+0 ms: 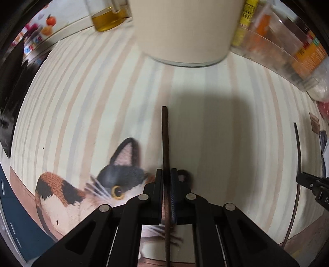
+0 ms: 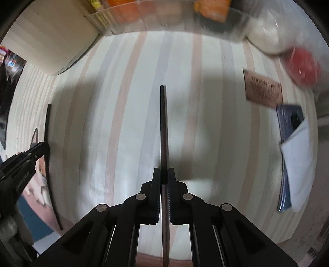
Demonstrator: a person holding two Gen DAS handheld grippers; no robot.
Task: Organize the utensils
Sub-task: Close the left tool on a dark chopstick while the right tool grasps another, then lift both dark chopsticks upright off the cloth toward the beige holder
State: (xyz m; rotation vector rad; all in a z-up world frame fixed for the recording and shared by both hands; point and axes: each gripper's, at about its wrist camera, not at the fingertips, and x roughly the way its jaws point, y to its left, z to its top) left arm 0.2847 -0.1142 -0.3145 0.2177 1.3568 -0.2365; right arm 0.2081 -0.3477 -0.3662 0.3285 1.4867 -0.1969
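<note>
My left gripper is shut on a dark brown chopstick that points forward above the striped tablecloth. My right gripper is shut on a second dark chopstick, also pointing forward. A tall cream container stands ahead of the left gripper; it shows at the upper left in the right wrist view. The right gripper with its chopstick shows at the right edge of the left wrist view. The left gripper with its chopstick shows at the left edge of the right wrist view.
A cat-patterned mat lies under the left gripper. A bottle of yellow oil and a clear bin of packets stand at the back. A brown card, a dark booklet with white paper and a red-lidded jar lie at the right.
</note>
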